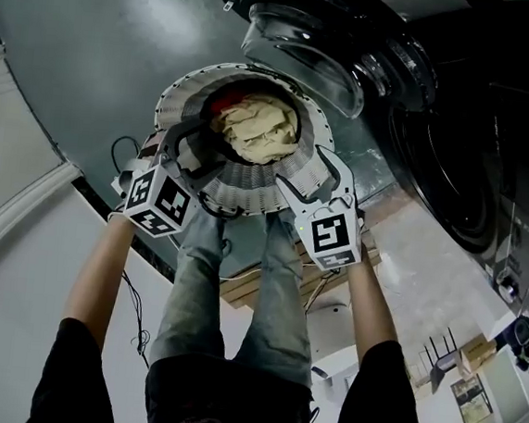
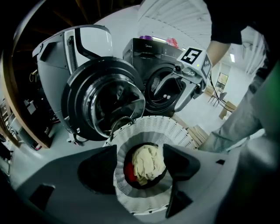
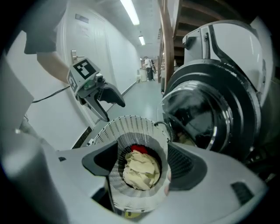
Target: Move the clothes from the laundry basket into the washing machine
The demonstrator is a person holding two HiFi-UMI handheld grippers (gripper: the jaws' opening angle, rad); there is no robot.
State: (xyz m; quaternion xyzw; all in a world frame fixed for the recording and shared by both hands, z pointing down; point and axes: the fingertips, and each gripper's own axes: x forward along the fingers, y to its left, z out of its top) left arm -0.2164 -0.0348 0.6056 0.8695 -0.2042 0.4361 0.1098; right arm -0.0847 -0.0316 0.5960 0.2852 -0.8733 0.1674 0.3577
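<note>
Cream garment (image 1: 258,131) lay atop red cloth in the laundry basket (image 1: 178,91) beside the open washing machine (image 1: 456,159); left gripper (image 1: 188,152) and right gripper (image 1: 310,178) jaws gaped empty over it, best lowered centrally to pinch deep folds.

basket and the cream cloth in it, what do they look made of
Basket: probably moulded plastic, matt white, judging by its thin, even slats and slots. Cream cloth: soft fabric, matt, crumpled into loose folds; the fibre can't be told from here.
</note>
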